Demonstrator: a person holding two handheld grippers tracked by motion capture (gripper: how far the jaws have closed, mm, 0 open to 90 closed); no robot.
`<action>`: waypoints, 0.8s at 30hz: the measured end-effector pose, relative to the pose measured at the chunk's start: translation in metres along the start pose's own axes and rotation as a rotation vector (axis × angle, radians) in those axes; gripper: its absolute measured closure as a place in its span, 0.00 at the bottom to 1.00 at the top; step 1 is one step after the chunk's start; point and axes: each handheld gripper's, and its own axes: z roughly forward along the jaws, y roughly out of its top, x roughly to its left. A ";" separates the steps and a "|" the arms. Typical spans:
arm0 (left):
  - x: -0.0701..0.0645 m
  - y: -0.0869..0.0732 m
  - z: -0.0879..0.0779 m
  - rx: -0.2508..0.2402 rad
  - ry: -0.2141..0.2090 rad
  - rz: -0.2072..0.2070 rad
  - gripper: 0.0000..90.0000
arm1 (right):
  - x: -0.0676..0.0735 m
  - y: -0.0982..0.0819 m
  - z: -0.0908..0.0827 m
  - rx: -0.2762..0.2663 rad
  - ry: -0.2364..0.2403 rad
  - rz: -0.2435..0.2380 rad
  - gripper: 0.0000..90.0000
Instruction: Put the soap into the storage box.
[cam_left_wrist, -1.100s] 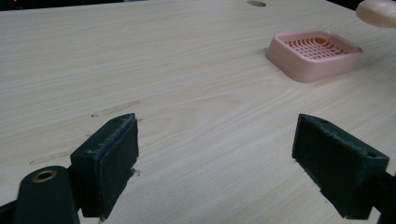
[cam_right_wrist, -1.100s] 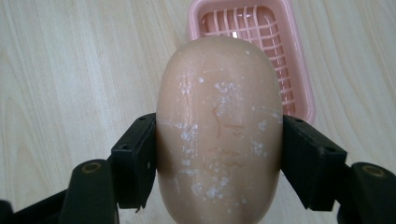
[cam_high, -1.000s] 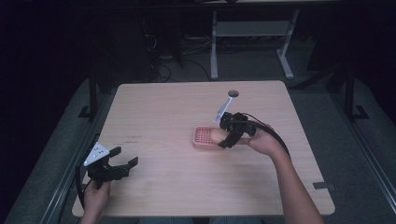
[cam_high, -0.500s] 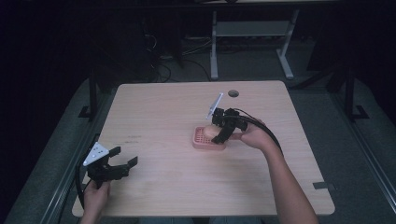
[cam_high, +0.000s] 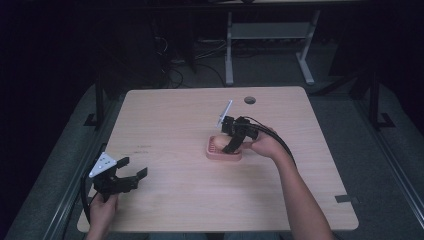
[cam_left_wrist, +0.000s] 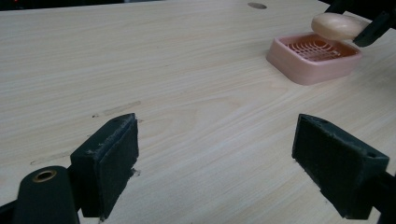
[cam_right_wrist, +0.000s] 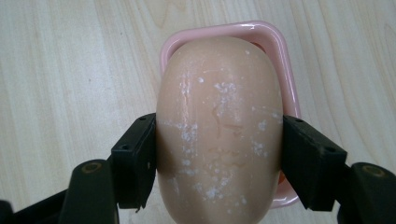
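A peach-coloured bar of soap (cam_right_wrist: 219, 126) sits clamped between the jaws of the right gripper (cam_right_wrist: 219, 161), one black pad pressed against each of its long sides. White flecks and fine scratches mark its top. No brand, label or writing can be read on the bar. Directly beneath it lies a pink soap dish (cam_right_wrist: 278, 60) with a rounded rim; in the left gripper view the soap (cam_left_wrist: 338, 25) hangs over the far edge of the dish (cam_left_wrist: 313, 58), above its slotted grid, and whether it touches the rim cannot be told. In the high view the dish (cam_high: 223, 152) rests near the middle of the pale wooden surface (cam_high: 175, 125), and the right gripper (cam_high: 232, 145) reaches it from the right side, held by the right hand (cam_high: 262, 145).

The left gripper (cam_high: 131, 175) is well apart from the dish, near the surface's front left corner, in the left hand (cam_high: 102, 207). Its jaws stand wide with nothing between them, just bare wood grain.
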 end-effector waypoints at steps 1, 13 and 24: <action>0.000 0.000 0.000 0.000 0.000 0.001 0.16 | -0.001 0.001 0.001 0.003 0.003 -0.003 0.36; 0.001 0.000 0.001 -0.003 0.002 -0.006 0.16 | -0.008 0.011 0.009 0.036 0.004 -0.009 0.36; 0.002 0.001 0.002 0.004 -0.001 -0.006 0.16 | -0.014 0.009 0.017 0.047 0.010 0.003 0.36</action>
